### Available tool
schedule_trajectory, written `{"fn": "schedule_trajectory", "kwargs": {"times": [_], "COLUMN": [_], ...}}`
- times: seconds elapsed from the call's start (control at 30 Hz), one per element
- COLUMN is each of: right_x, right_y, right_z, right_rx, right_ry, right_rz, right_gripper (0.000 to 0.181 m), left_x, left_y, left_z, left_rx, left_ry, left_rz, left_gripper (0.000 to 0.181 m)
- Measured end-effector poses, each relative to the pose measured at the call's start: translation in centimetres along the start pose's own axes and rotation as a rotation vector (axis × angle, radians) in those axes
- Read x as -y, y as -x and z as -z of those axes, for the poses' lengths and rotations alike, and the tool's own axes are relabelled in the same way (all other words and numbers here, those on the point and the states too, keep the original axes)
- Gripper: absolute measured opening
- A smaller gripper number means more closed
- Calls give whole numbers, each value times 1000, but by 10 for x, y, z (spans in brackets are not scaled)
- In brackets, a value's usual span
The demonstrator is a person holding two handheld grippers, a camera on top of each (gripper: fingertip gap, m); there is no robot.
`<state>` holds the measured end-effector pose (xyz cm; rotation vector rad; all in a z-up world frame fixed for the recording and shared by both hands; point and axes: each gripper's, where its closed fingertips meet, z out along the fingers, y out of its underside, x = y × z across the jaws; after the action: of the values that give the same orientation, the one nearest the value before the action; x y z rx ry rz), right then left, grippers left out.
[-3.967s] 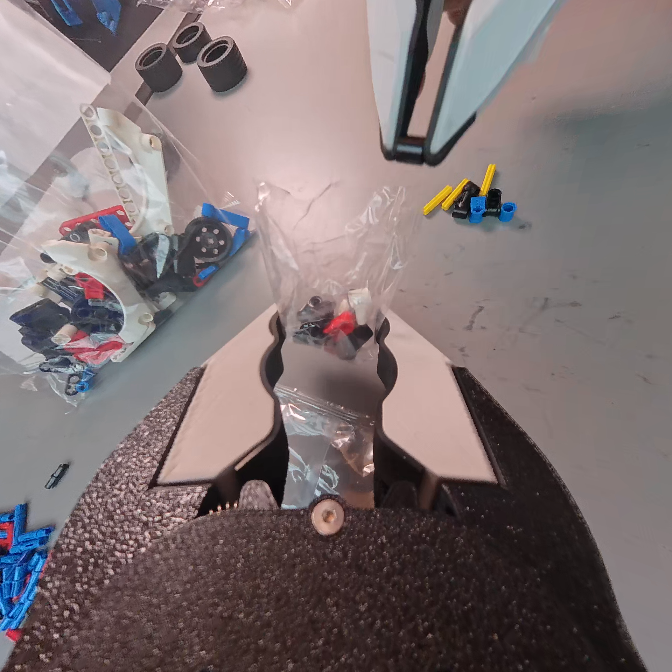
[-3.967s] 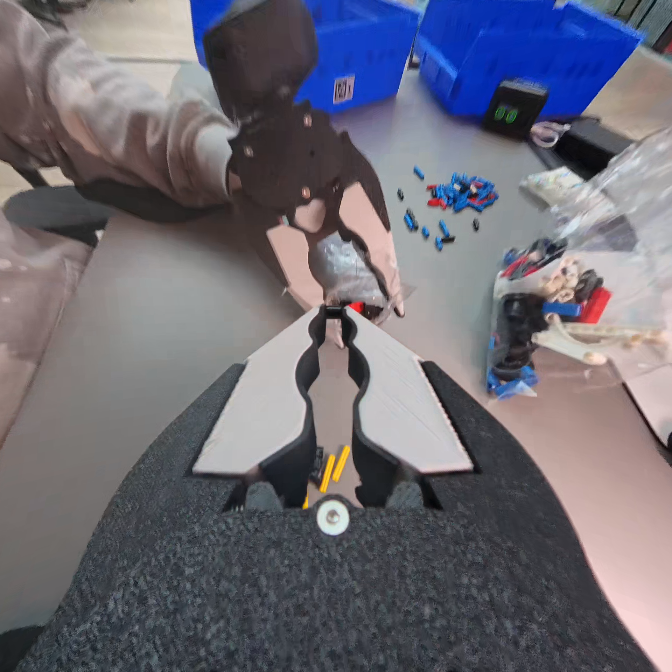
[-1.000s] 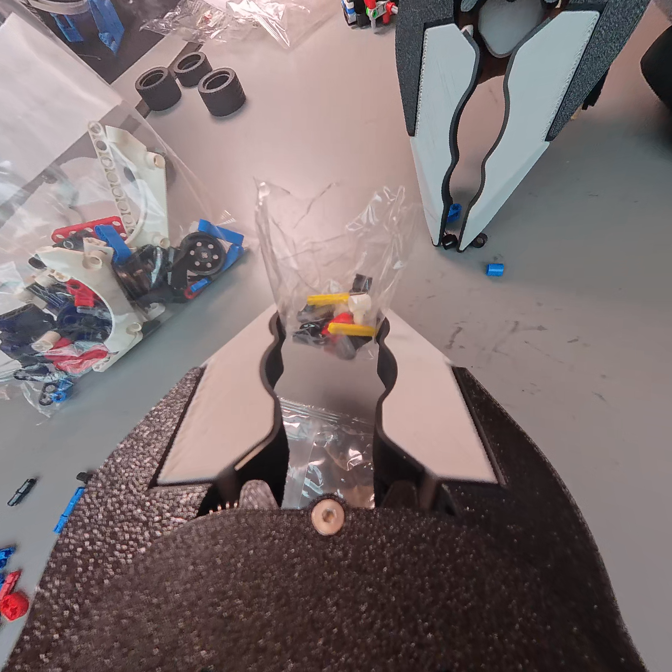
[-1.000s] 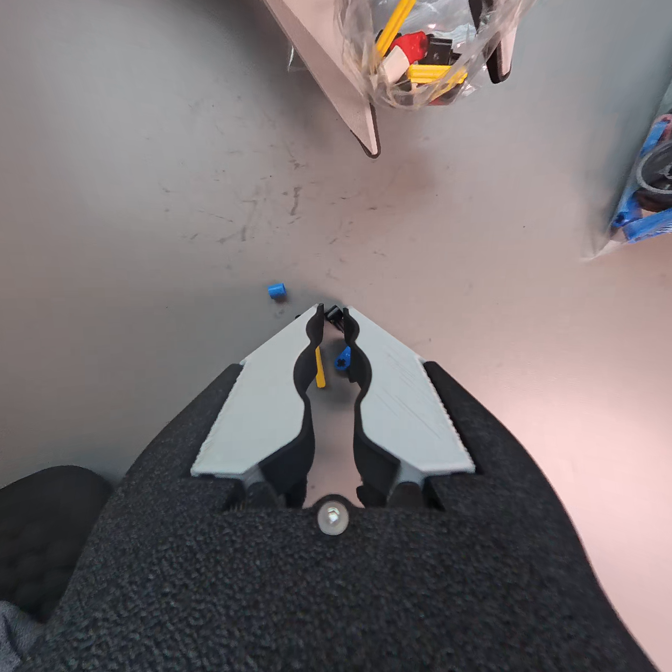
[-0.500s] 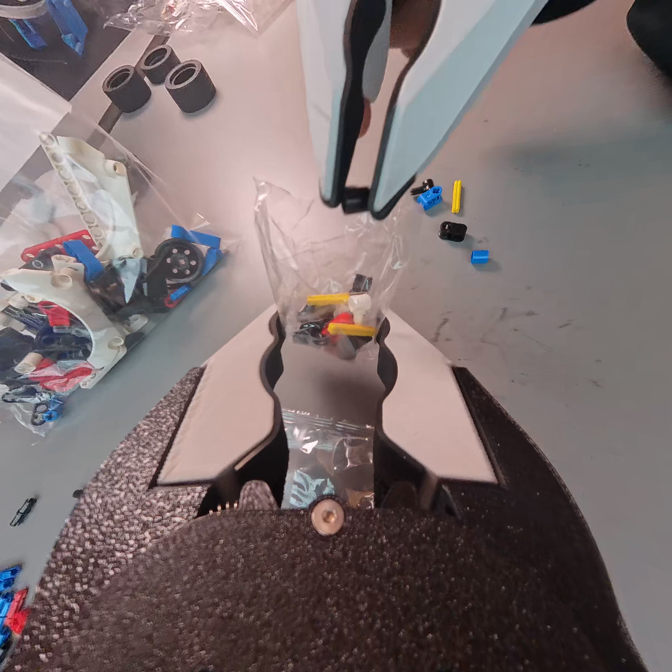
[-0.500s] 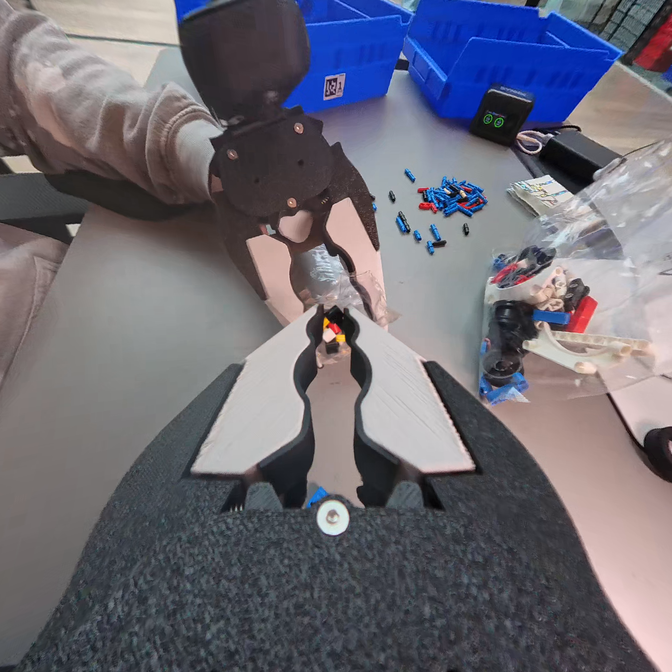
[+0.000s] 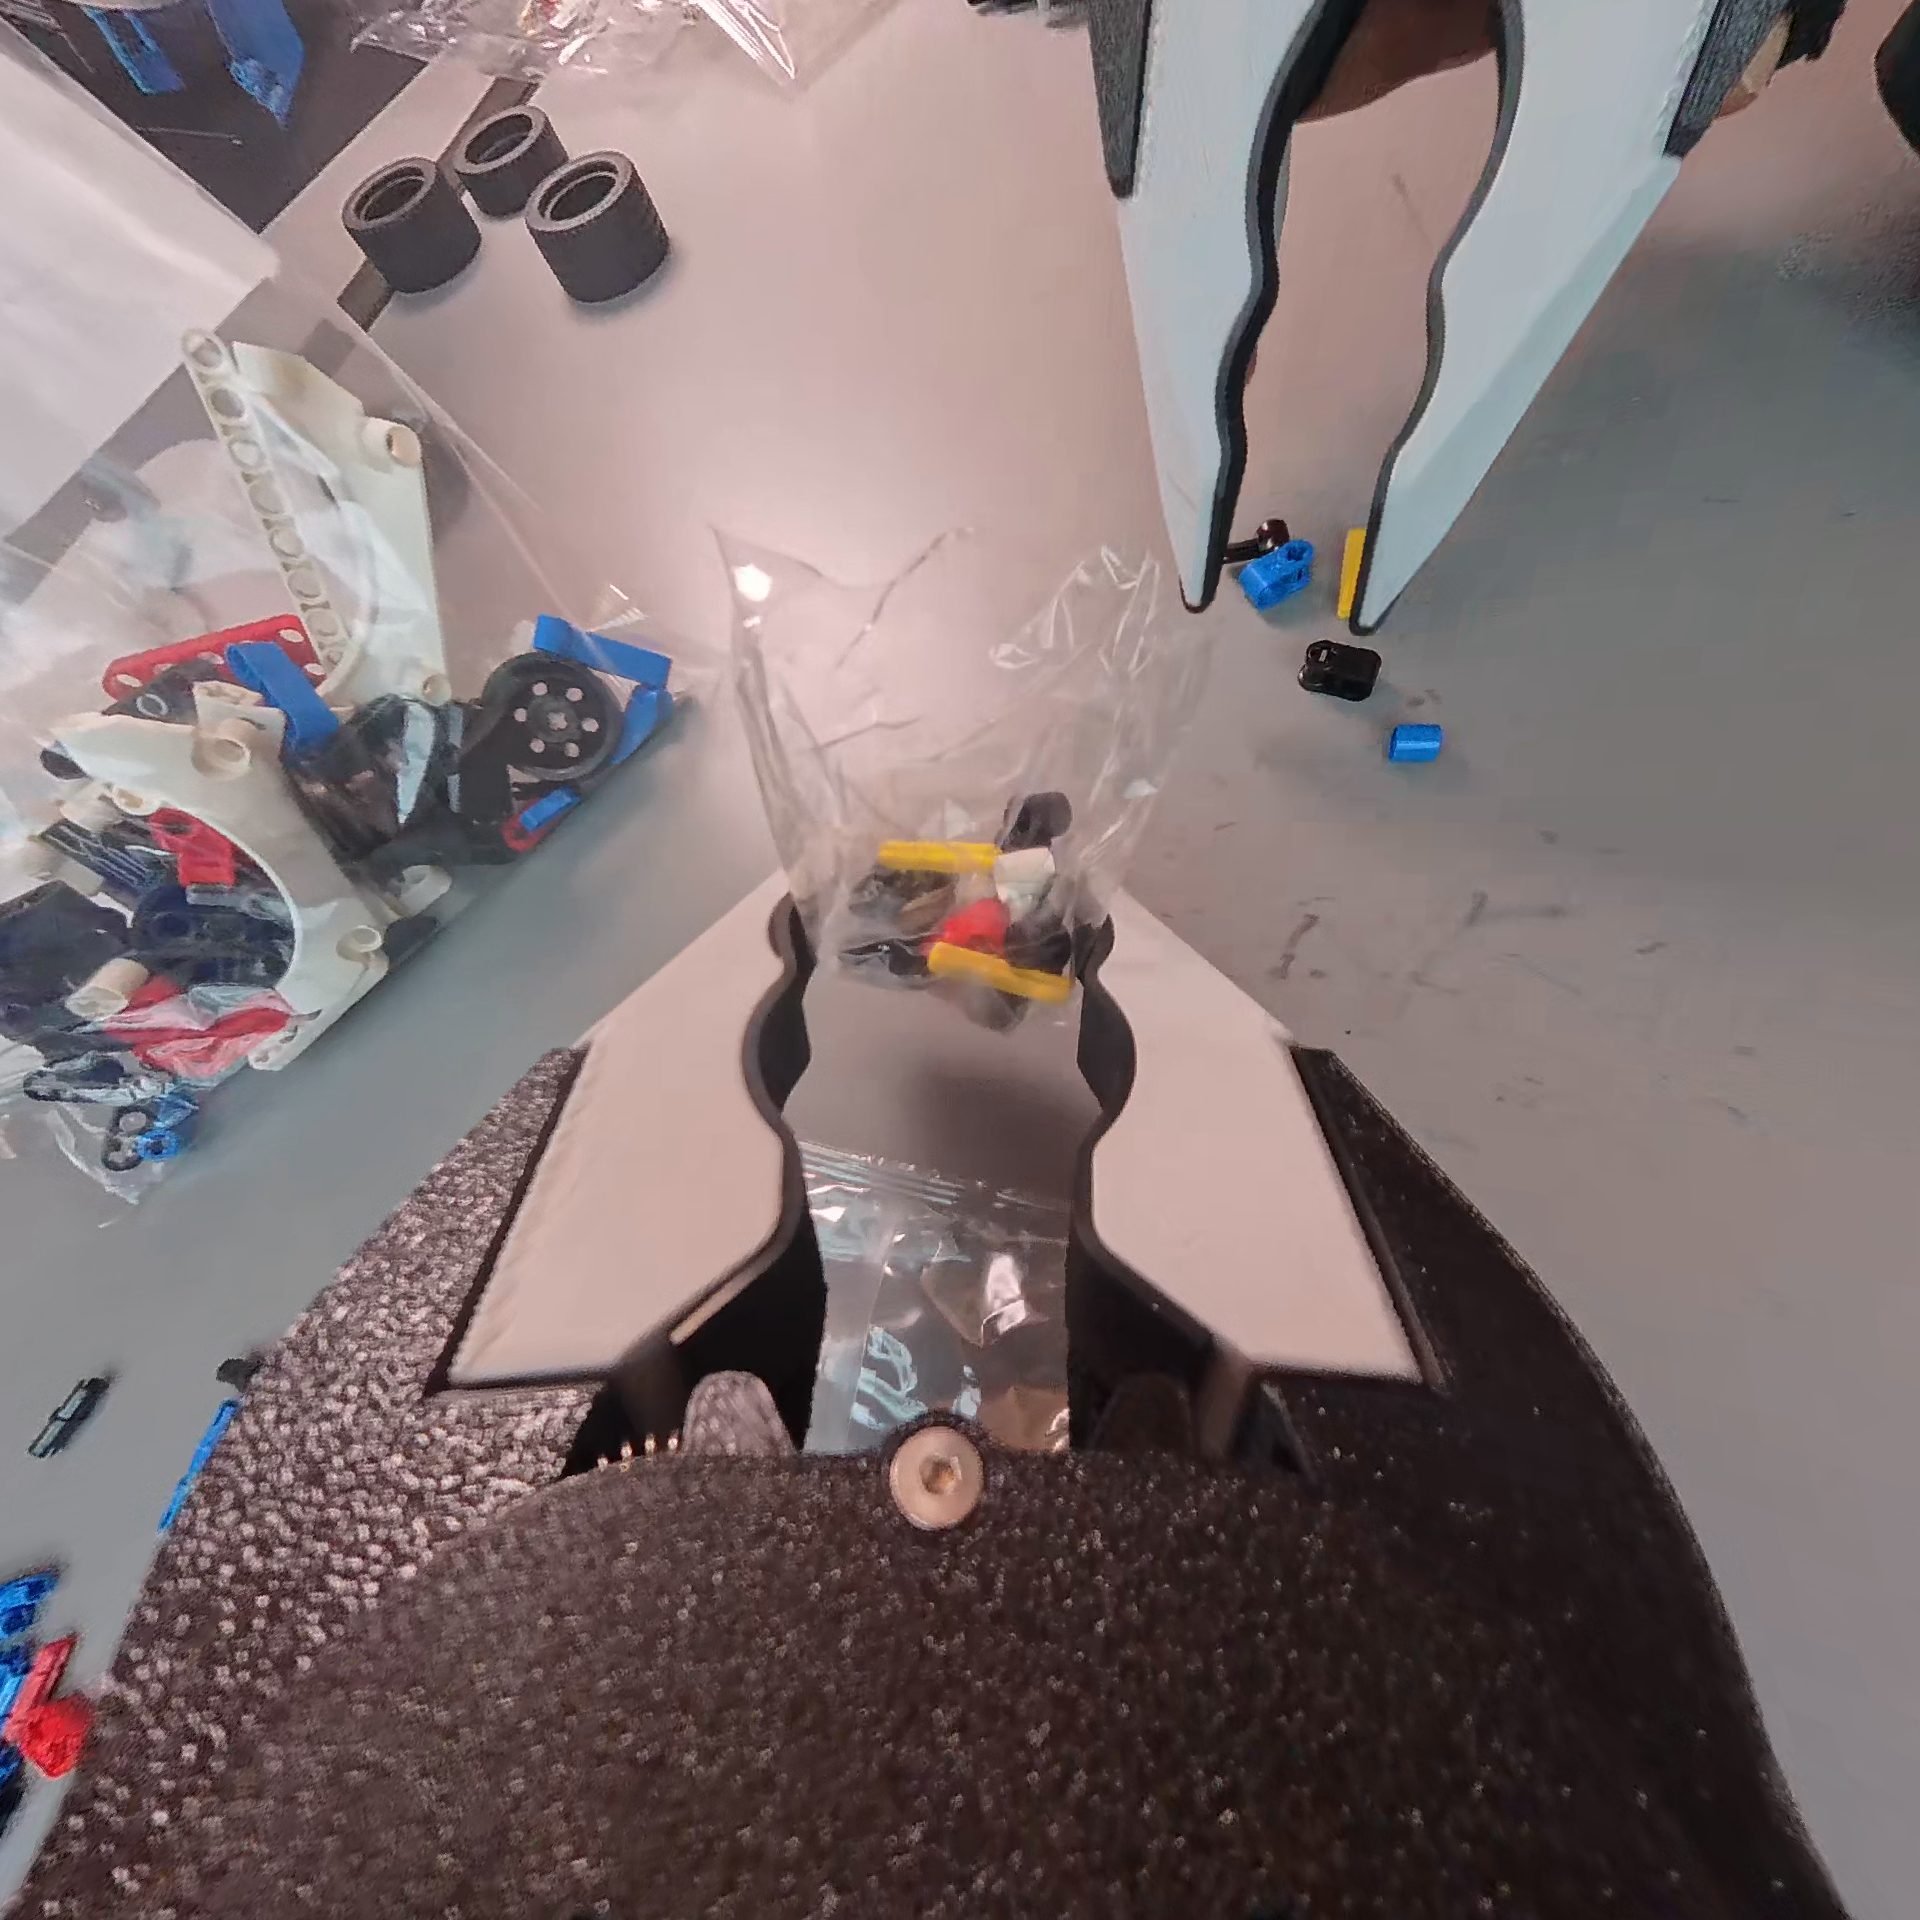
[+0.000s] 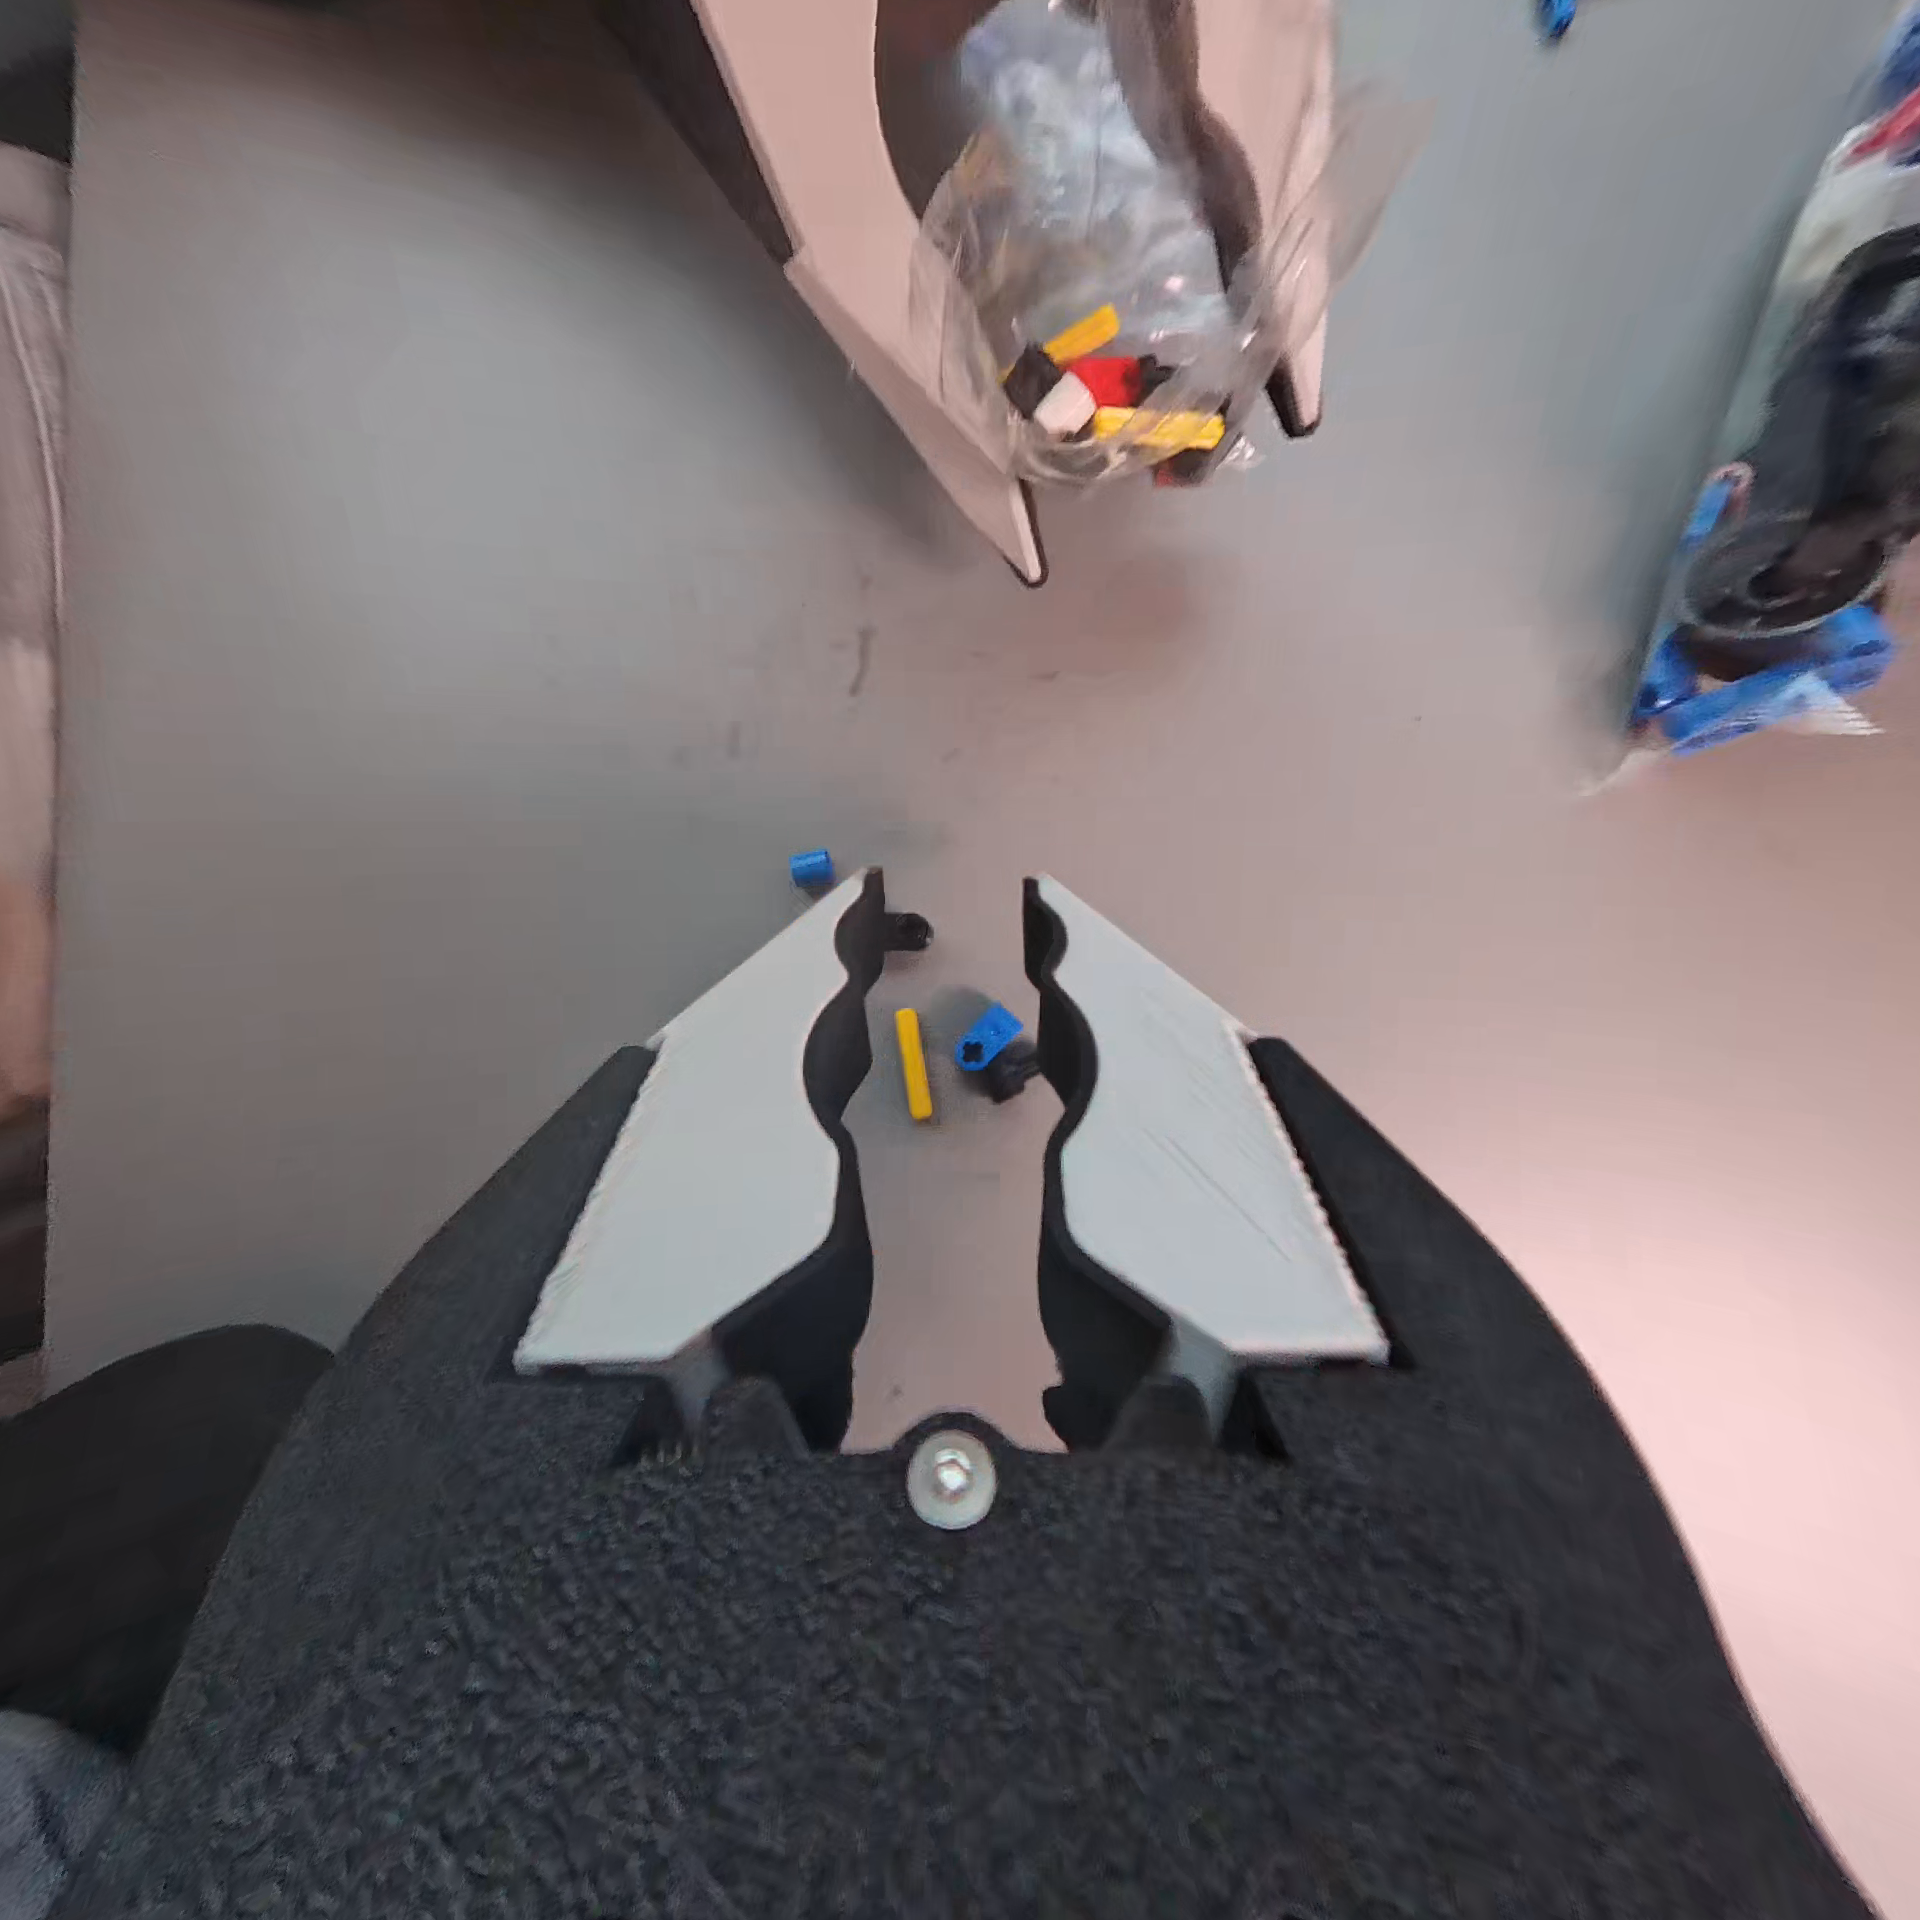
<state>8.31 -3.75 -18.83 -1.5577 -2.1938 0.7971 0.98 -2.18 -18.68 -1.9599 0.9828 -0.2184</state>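
My left gripper (image 7: 945, 925) is shut on a small clear bag (image 7: 935, 727) and holds it up with its mouth open. Yellow, red, white and black toy parts (image 7: 966, 925) lie in its bottom. My right gripper (image 8: 951, 883) is open and empty, tips down at the table, and also shows in the left wrist view (image 7: 1283, 608). Between its fingers lie a yellow axle (image 8: 914, 1060), a blue connector (image 8: 987, 1034) and a black pin (image 8: 906, 928). A blue bush (image 8: 810, 868) lies just outside its left finger. The bag also shows in the right wrist view (image 8: 1101, 312).
A large clear bag of white, black, blue and red parts (image 7: 260, 831) lies at the left, with three black tyres (image 7: 509, 208) behind it. Another black piece (image 7: 1340, 665) and the blue bush (image 7: 1415, 743) lie right of the small bag. Loose blue and red pieces (image 7: 31, 1683) lie at the near left. The left gripper's tips are roughly 8 centimeters from the right gripper's.
Half a second ago my right gripper was shut above the small bag's mouth. It has gone back down to the loose pieces on the table and opened. My left gripper still holds the bag.
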Motion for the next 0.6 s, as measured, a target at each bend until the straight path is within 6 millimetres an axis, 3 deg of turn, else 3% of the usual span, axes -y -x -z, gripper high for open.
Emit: {"fn": "schedule_trajectory", "kwargs": {"times": [0.23,0.4,0.5,0.6], "right_x": [-18,-16,7,56], "right_y": [9,8,6,1], "right_z": [-13,-12,-5,15], "right_rx": [33,25,12,-55], "right_ry": [125,117,-11,-264], "right_rz": [16,23,41,86], "right_gripper": [16,7,7,7], "left_x": [0,-1,-1,-4], "left_y": [0,-1,-2,-4], "left_z": [1,1,0,-1], "left_rx": [-2,-4,-6,-7], "left_ry": [0,4,8,24], "left_rz": [3,-4,-7,-26], "left_gripper": [49,49,48,49]}}
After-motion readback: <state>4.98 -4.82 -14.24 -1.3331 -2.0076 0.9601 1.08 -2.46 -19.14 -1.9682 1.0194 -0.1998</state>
